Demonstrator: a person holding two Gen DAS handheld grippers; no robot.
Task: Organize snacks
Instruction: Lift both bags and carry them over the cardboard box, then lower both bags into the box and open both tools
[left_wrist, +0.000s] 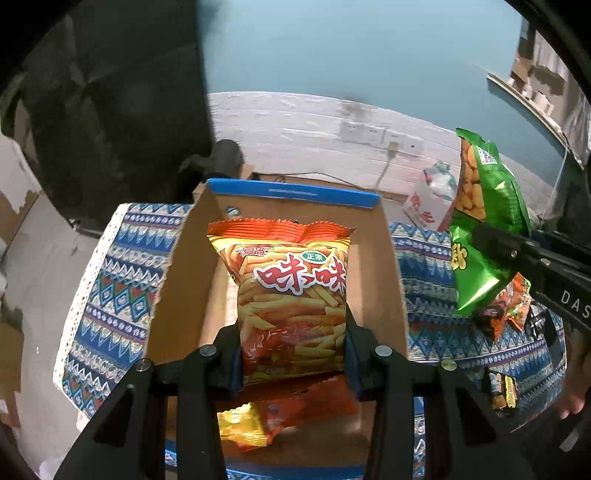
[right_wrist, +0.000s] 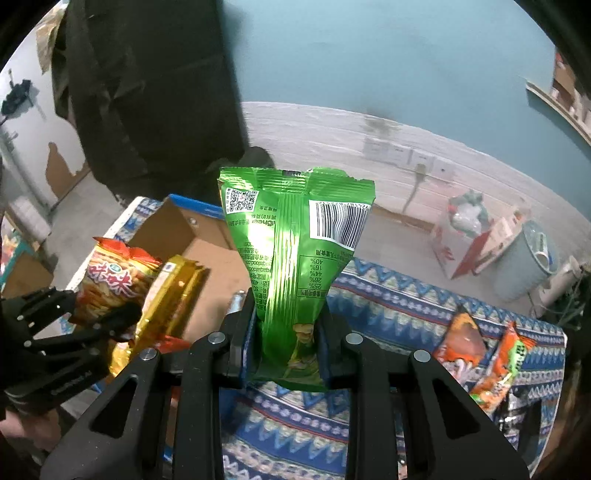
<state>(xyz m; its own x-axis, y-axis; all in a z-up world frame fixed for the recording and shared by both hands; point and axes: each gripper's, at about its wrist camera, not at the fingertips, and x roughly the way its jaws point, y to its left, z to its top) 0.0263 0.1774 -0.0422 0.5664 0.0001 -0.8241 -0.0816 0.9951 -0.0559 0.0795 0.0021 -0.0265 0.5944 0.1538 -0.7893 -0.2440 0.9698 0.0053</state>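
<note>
Left gripper (left_wrist: 293, 350) clamped on an orange-red crinkly bag of stick snacks (left_wrist: 291, 295), held upright above an open brown cardboard box with a blue rim (left_wrist: 295, 192). Inside the box, a gold foil packet (left_wrist: 243, 428) beside a red wrapper. Right gripper (right_wrist: 290, 343) pinched tight on a shiny green foil snack bag (right_wrist: 295, 236), raised over the blue patterned tablecloth (right_wrist: 388, 306), just right of the box. 2 orange snack packets (right_wrist: 465, 347) lying on the cloth farther right.

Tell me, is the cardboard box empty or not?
Not empty. A red-and-gold packet lies on the floor of the cardboard box.
</note>
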